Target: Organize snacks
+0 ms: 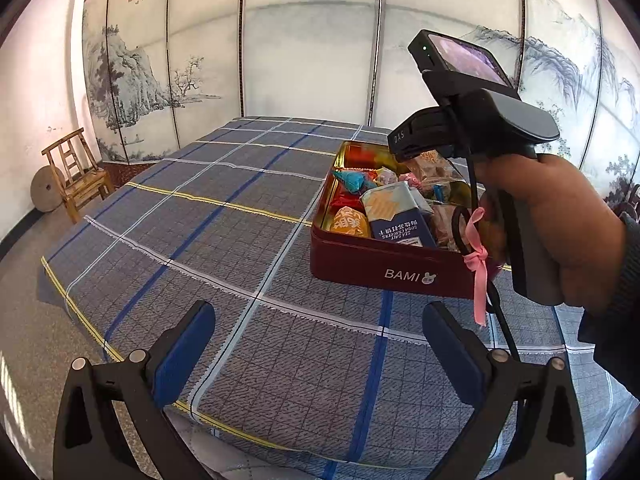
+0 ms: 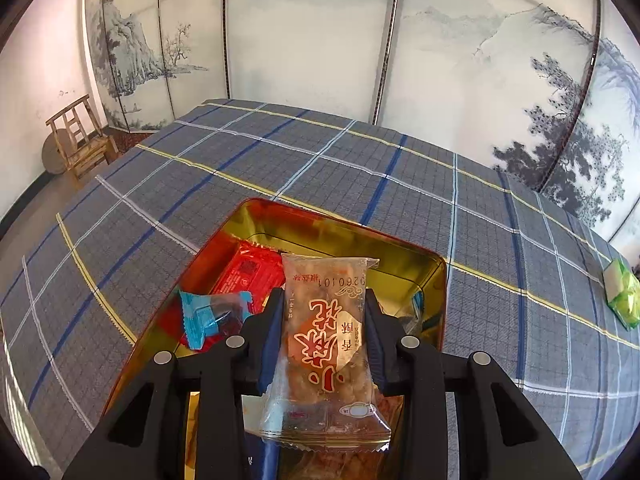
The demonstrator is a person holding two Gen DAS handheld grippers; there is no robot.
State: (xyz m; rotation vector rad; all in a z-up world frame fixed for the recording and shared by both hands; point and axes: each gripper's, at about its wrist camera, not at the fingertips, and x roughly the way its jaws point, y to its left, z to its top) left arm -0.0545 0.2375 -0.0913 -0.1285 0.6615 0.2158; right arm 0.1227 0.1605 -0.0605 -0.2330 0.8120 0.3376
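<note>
A dark red BAMI tin [image 1: 384, 272] with a gold inside stands open on the plaid cloth and holds several wrapped snacks, among them a blue cracker box [image 1: 400, 220]. My left gripper [image 1: 318, 344] is open and empty, above the cloth in front of the tin. My right gripper [image 2: 324, 320] is shut on a clear snack packet with red characters [image 2: 324, 344] and holds it above the tin [image 2: 280, 216]. In the left wrist view the right gripper's body and hand [image 1: 520, 184] hover over the tin's right end; its fingers are hidden there.
A green snack packet [image 2: 622, 296] lies on the cloth at the far right. A wooden chair [image 1: 78, 172] and a round stone stand by the left wall. A painted folding screen [image 1: 280, 48] runs behind the table.
</note>
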